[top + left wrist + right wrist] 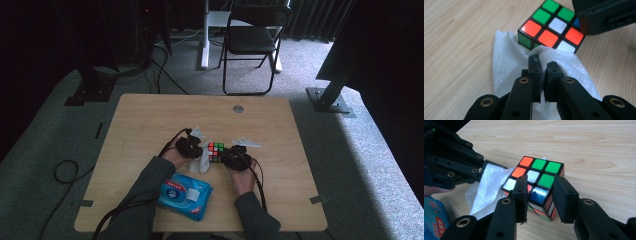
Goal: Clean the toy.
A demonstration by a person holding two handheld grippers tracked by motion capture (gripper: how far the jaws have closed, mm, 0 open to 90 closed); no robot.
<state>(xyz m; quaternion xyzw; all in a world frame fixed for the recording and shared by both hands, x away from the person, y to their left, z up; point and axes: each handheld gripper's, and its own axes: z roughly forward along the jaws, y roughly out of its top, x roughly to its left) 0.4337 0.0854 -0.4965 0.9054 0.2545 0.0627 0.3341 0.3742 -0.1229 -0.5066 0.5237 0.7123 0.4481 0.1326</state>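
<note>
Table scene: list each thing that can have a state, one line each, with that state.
Puzzle cube: scrambled, sitting on the table, clamped at one corner by the right tool.
White wipe: crumpled, pinched in the left tool, pressed against the cube's side.
Left tool: shut on the wipe.
Right tool: shut on the cube.
Blue wipe pack: lying flat near the table's front edge, flap closed.
Folding chair: unfolded, unoccupied.

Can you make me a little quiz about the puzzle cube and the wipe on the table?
1. True or false: the left hand-held gripper pinches a white wipe.
2. What does the right hand-held gripper grip?
3. Which colour shows on the puzzle cube top? A) green B) purple C) pink

Key:
1. True.
2. The puzzle cube, by one corner.
3. A.
</note>
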